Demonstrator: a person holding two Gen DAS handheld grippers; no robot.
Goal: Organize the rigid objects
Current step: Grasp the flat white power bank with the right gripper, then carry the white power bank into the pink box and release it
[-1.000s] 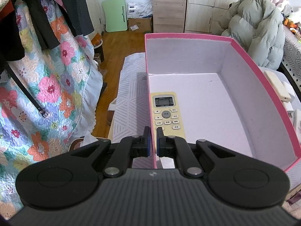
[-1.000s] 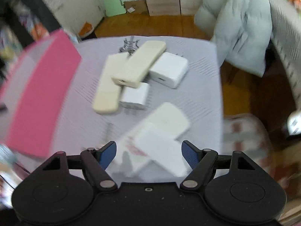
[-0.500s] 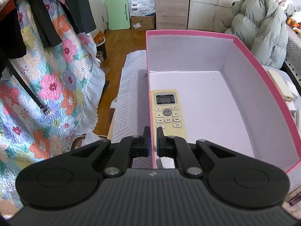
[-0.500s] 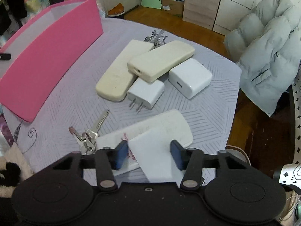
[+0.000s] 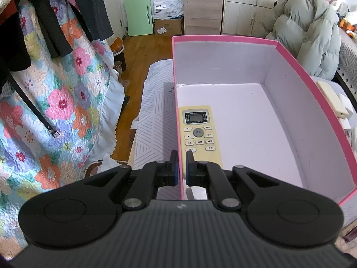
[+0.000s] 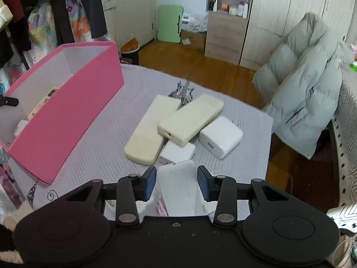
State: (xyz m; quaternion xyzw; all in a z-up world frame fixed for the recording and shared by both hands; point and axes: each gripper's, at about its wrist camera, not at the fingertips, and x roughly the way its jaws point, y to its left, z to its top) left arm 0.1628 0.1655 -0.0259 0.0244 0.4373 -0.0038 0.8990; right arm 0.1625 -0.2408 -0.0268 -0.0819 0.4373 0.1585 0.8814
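My left gripper (image 5: pixel 181 167) is shut on the near wall of the pink box (image 5: pixel 223 38), one finger inside and one outside. A yellowed remote (image 5: pixel 199 136) lies face up in the box by that wall. My right gripper (image 6: pixel 176 169) has a flat white device (image 6: pixel 178 189) between its blue pads; its jaws are closing and the pads touch the device's sides. It hangs above the grey cloth. Beyond it lie two cream remotes (image 6: pixel 149 134) (image 6: pixel 191 119), one across the other, and two white chargers (image 6: pixel 178 153) (image 6: pixel 221 137). The pink box (image 6: pixel 67 116) stands to the left.
A bunch of keys (image 6: pixel 183 89) lies behind the cream remotes. A padded grey jacket (image 6: pixel 308 93) hangs off the table's right edge. A floral quilt (image 5: pixel 55 89) and dark clothes hang left of the box. Wooden floor lies beyond the table's far edge.
The right gripper's jaws have narrowed around the white device and it has risen and rolled, showing more of the room. The left gripper has kept its hold on the box wall.
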